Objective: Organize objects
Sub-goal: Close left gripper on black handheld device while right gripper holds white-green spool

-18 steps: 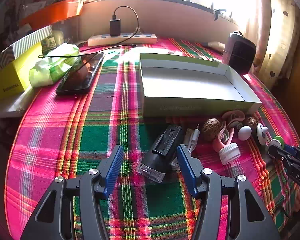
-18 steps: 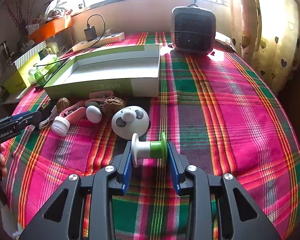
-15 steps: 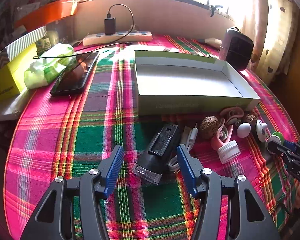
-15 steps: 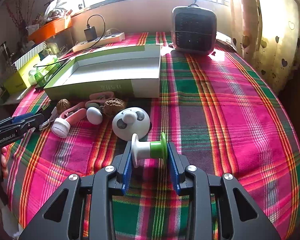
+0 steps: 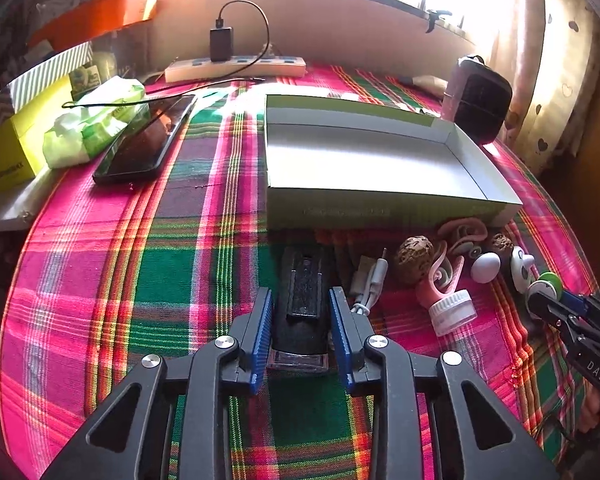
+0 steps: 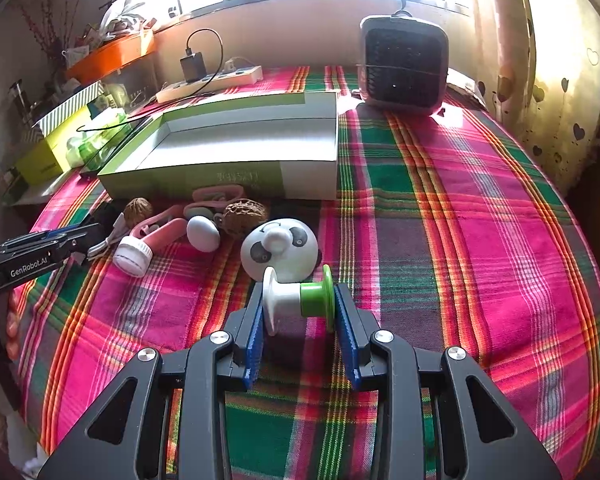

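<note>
Left gripper (image 5: 302, 330): its 2 blue pads sit close along both sides of a black clip-on light (image 5: 302, 306) that lies on the cloth; they look pressed against its sides, holding it.
Black clip-on light: flat on the plaid tablecloth (image 5: 100, 280), clear lens end toward the camera, just in front of the open box's near wall.
Right gripper (image 6: 299, 314): narrow, clamped on the 2 end discs of a white and green spool (image 6: 298, 300), white end on the left, green end on the right.
Spool: held crosswise between the pads, just in front of a round panda-face toy (image 6: 280, 250).
Open box (image 5: 380, 200): shallow, green outside, pale inside, nothing in it, mid-table.
Small pile: between the 2 grippers, just in front of the box, lie a white cable (image 5: 370, 284), 2 walnuts (image 5: 414, 256), a pink brush with a white head (image 6: 148, 246) and a white egg-shaped piece (image 6: 203, 234).
Far side: a small grey heater (image 6: 402, 70) stands near the curtain; a power strip (image 5: 236, 68) with a black charger lies under the window.
Left edge: a dark phone (image 5: 144, 144) leans on a green packet.
</note>
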